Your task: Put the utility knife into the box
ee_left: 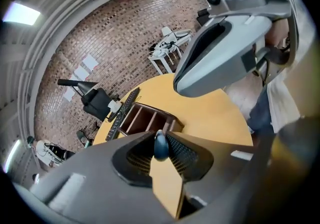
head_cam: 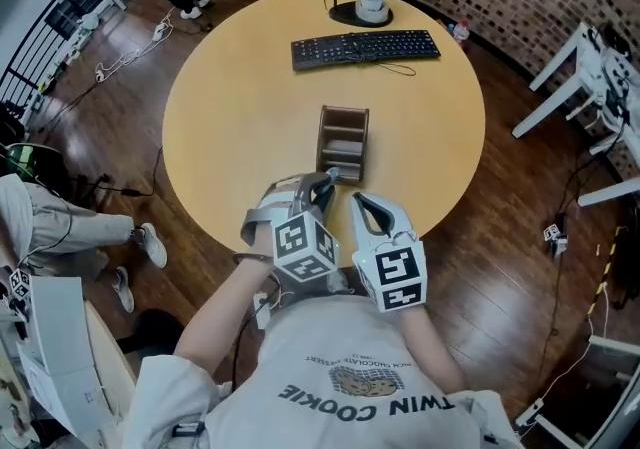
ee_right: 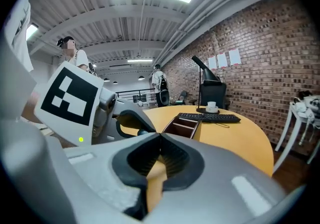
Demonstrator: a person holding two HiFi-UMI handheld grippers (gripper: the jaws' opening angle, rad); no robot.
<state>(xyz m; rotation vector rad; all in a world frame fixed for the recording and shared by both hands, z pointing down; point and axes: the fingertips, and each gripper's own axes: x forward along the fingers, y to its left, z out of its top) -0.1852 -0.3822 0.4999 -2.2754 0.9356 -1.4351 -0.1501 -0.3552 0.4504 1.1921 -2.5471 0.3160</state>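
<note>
Left gripper view: clamping what looks like the utility knife (ee_left: 160, 146), box (ee_left: 142, 117) just beyond the jaws. Right gripper (ee_right: 160, 137): jaws pressed together.

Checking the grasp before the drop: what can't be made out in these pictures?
- Knife: the left gripper view shows only a blue end between the jaws; they hide the rest.
- Knife in the head view: the left gripper covers most of it.
- Box: head view, compartments shadowed; contents unclear.
- Cup: head view, too small to see inside.
</note>
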